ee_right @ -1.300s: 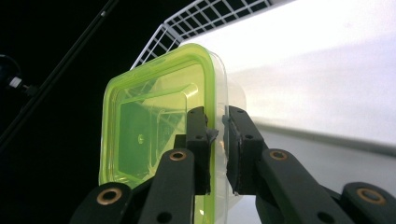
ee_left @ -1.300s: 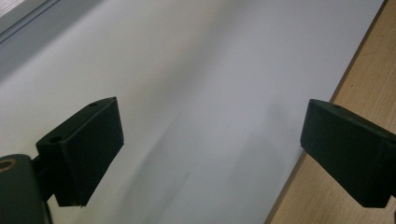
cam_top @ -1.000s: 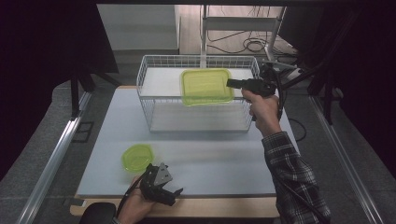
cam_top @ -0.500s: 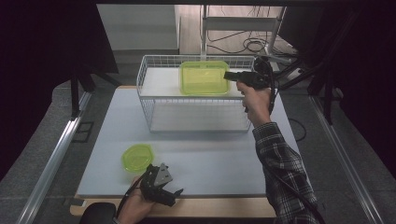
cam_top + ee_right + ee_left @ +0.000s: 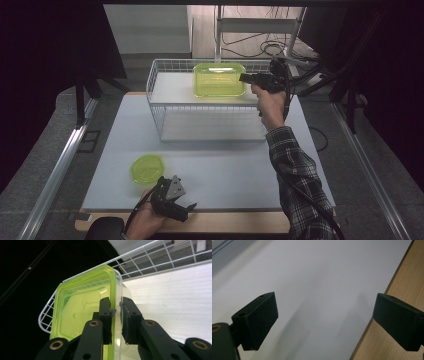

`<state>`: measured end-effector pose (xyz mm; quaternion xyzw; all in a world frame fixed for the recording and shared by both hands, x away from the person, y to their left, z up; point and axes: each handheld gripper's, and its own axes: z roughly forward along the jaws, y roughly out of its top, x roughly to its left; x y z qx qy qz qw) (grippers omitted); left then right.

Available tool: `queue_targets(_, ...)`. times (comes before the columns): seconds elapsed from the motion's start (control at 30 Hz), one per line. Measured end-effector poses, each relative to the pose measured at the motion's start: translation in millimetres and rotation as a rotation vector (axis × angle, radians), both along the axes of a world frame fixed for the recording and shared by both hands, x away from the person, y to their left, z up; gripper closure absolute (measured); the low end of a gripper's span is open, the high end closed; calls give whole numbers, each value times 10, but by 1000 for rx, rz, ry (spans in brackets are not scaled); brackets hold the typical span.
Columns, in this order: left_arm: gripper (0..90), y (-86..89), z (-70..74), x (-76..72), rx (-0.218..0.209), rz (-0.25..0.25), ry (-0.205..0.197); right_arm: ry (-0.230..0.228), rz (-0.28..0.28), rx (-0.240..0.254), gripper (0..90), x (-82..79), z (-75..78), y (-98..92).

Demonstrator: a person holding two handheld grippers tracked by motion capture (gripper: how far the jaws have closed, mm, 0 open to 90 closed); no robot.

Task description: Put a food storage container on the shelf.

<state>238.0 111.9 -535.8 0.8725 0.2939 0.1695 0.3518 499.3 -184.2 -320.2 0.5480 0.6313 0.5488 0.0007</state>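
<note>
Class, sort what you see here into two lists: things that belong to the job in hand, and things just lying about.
Part of the job:
- green container, pinched by its rim
- right gripper, holding it
- wire basket, which the container is in or just above

Lying about:
- round green lid on the table
- left gripper, open, resting at the near edge

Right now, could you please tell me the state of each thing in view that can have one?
Green container: lidless, gripped by its wall, held in the wire basket.
Right gripper: shut on the green container's wall.
Left gripper: open, nothing between its jaws, low over the table's near edge.
Round green lid: lying flat on the table, untouched.
Wire basket: upright on the table.
</note>
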Motion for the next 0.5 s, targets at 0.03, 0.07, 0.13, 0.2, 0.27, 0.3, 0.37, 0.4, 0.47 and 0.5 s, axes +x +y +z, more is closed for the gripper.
queue_targets(0.03, 60, 0, 1, 0, 0, 0, 0, -7, -4, -21, 761, 15, -13, 25)
queue_targets(0.07, 59, 0, 0, 1, 1, -1, 0, -1, -5, -31, 753, 17, -13, 33)
queue_targets(0.13, 60, -1, -1, 2, 3, -2, 0, -6, -7, -43, 745, 27, -21, 42)
queue_targets(0.2, 59, -2, -4, 2, 6, -3, 2, -6, -6, -55, 734, 57, -29, 50)
queue_targets(0.27, 59, -3, -4, 2, 5, -4, 2, -11, -6, -79, 722, 75, -25, 65)
queue_targets(0.3, 59, -2, -4, 2, 6, -4, 2, -16, -7, -95, 715, 83, -23, 75)
queue_targets(0.37, 59, -2, -4, 2, 6, -4, 2, -26, -4, -135, 688, 101, -22, 97)
queue_targets(0.4, 59, -2, -4, 3, 7, -5, 2, -26, 0, -145, 672, 112, -26, 105)
queue_targets(0.47, 59, -2, -4, 2, 7, -5, 2, -31, 4, -151, 641, 123, -26, 112)
queue_targets(0.5, 59, -2, -4, 2, 7, -4, 2, -38, 1, -172, 617, 126, -18, 120)
